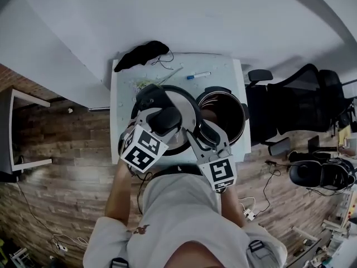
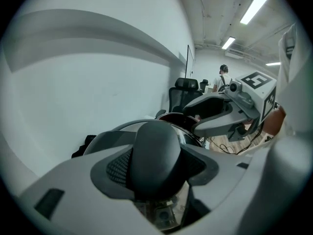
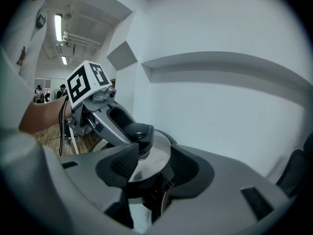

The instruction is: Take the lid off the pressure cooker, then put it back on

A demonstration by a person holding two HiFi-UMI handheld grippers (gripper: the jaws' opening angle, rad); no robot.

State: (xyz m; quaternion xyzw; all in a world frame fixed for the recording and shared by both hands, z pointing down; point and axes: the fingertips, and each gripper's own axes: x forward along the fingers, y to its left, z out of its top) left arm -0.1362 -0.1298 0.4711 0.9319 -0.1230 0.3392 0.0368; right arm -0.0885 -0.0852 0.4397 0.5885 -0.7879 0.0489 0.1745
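White counter [image 1: 230,71] against a white wall, over a wood floor [image 1: 67,149]. The pot [image 1: 230,115] stands open. At its 9 o'clock is the lid [image 1: 185,106]. The left gripper [image 1: 165,119] has its fingers clamped on the knob [image 2: 156,155], and the right gripper [image 1: 204,133] has its fingers closed on the lid's edge.

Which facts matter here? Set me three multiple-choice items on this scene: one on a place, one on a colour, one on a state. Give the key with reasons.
1. Where is the lid?
A. On the pot
B. Off the pot, at its left
C. On the floor

2. What colour is the lid's knob?
A. Black
B. Red
C. Yellow

3. How is the left claw?
A. Wide open and empty
B. Shut on a pen
C. Shut on the knob

Key:
1 B: the head view shows the lid beside the open pot, not over it.
2 A: the knob shows black in the left gripper view.
3 C: the left claw has its jaws against both sides of the knob.
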